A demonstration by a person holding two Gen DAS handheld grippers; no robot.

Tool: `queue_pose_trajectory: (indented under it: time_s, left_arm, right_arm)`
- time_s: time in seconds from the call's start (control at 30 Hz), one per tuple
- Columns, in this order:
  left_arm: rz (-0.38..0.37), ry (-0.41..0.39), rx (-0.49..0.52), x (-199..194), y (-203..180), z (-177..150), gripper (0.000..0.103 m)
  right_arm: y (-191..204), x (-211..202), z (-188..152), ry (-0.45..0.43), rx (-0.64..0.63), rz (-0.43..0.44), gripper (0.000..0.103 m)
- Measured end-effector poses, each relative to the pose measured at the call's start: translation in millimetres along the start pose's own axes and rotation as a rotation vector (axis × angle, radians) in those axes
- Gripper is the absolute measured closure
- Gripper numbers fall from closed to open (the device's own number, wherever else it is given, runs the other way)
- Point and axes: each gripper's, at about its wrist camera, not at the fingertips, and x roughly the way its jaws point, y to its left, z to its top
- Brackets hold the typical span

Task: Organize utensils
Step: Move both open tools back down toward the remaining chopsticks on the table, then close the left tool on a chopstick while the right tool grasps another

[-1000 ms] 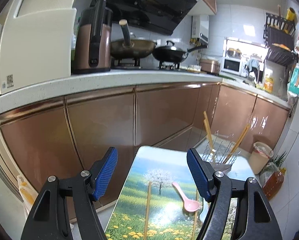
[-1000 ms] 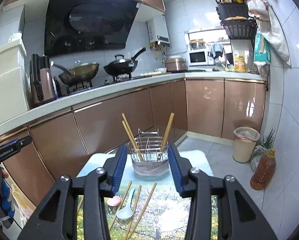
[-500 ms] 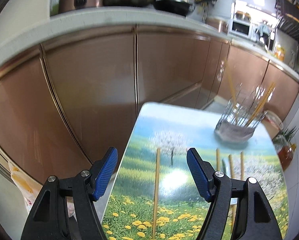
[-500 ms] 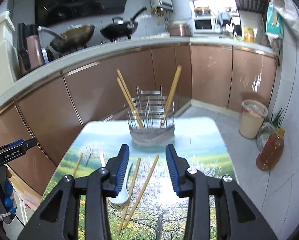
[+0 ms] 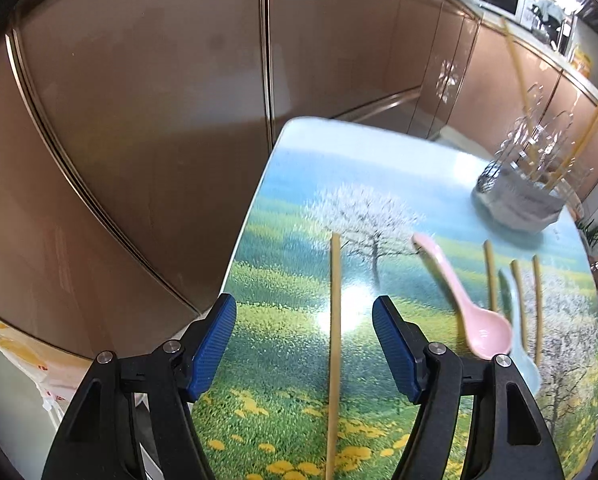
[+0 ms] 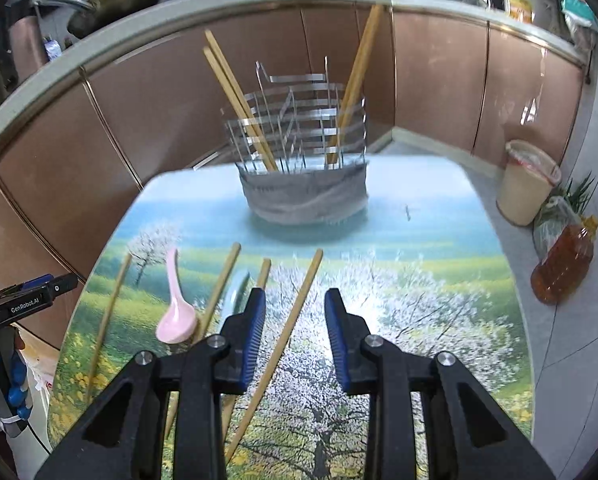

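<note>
Since half a second ago both claws have come lower and closer to the table point(image 5: 379, 168), and the kitchen counter has almost gone out of the top of both views. The wire holder point(image 6: 303, 184) now stands larger in front of the right claw.

The left claw point(image 5: 304, 348) is wide open and holds nothing. One single chopstick point(image 5: 334, 344) lies on the table between its two blue pads point(image 5: 215, 344), nearer to the right pad, and it runs straight ahead from the claw. To the right of the claw lies the pink spoon point(image 5: 475, 312), its bowl toward the claw. Further to the right are the pale blue spoon point(image 5: 521, 344) and three more chopsticks beside it. The wire holder point(image 5: 519, 200) stands far ahead and to the right, with chopsticks upright in it.

The right claw point(image 6: 295, 336) is open more narrowly, and it is also empty. A chopstick point(image 6: 295, 320) lies slanted between its pads, not touched as far as I can tell. Just left of the claw are two other chopsticks and the pale blue spoon point(image 6: 235, 292), partly hidden by the left finger. The pink spoon point(image 6: 175, 304) lies further left, and the single chopstick point(image 6: 109, 316) is near the left edge of the table. Directly ahead of the claw the wire holder keeps three chopsticks leaning.
</note>
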Motion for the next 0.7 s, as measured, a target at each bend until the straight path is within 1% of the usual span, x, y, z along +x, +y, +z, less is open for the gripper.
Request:
queue_pose_trajectory:
  time_s: [0.17, 0.3, 0.4, 0.67, 0.7]
  left_arm:
    - [-0.006, 0.043, 0.006, 24, 1, 2, 0.036]
    - [-0.023, 0.063, 0.018, 36, -3, 5, 0.037]
    - [-0.020, 0.073, 0.029, 43, -5, 6, 0.037]
    - [-0.011, 0.083, 0.036, 49, -9, 9, 0.037]
    - [-0.009, 0.085, 0.039, 50, -10, 9, 0.038]
  right_arm:
    - [-1, 30, 1, 0.059, -0.002, -0.004, 0.074]
    - [1, 50, 5, 0.098, -0.017, -0.011, 0.074]
    - [1, 61, 9, 0.119, -0.019, -0.010, 0.075]
    - [3, 73, 9, 0.127, -0.028, 0.002, 0.075]
    - [3, 73, 9, 0.127, -0.031, 0.005, 0.075]
